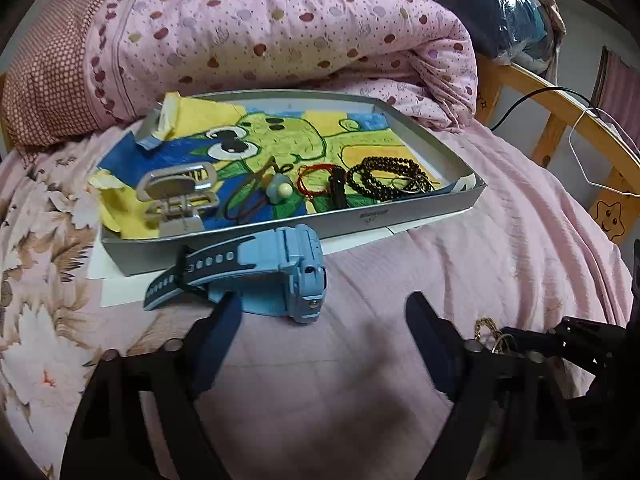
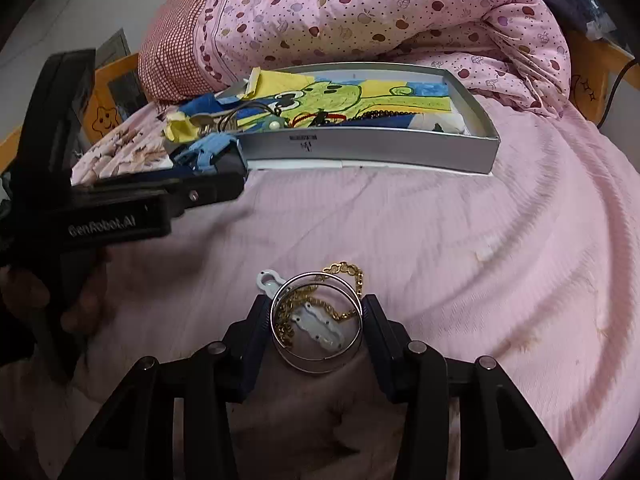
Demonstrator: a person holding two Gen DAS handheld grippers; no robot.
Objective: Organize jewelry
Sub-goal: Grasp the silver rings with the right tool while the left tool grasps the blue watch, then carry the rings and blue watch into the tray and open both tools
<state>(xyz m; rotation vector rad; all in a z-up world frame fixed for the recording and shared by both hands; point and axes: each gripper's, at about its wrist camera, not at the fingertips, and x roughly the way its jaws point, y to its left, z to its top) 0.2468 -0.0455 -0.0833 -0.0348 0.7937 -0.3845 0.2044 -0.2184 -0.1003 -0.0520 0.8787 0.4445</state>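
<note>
The right gripper (image 2: 318,322) has its two dark blue fingers (image 2: 256,340) set against either side of a thin silver metal bangle (image 2: 318,356), which lies flat on the pink ribbed bedspread (image 2: 460,240); the pads appear to touch its rim on both sides. Inside the bangle's ring lie part of a tangled gold chain (image 2: 296,308) and a small white plastic clasp piece (image 2: 320,326), with more of the chain trailing out past the far rim. The left gripper (image 1: 320,312) stands open, its fingers wide apart, the left fingertip just at the near edge of a light blue plastic watch with a perforated strap (image 1: 256,268) that rests on the bedspread; nothing sits between the pads. Just beyond the watch lies a shallow grey cardboard box lid (image 1: 400,208), lined with a crayon drawing of a green cartoon creature on yellow and blue. In it are a silver metal watch band (image 1: 176,196), a small blue-and-cream charm on a dark cord (image 1: 276,192), a red string bracelet (image 1: 316,180), a black beaded bracelet (image 1: 380,180) and thin wire hoops (image 1: 412,184). Behind the box, a pink quilt printed with apples (image 1: 280,28) is bundled up, and a yellow wooden bed rail (image 1: 560,120) curves along the right side.
</note>
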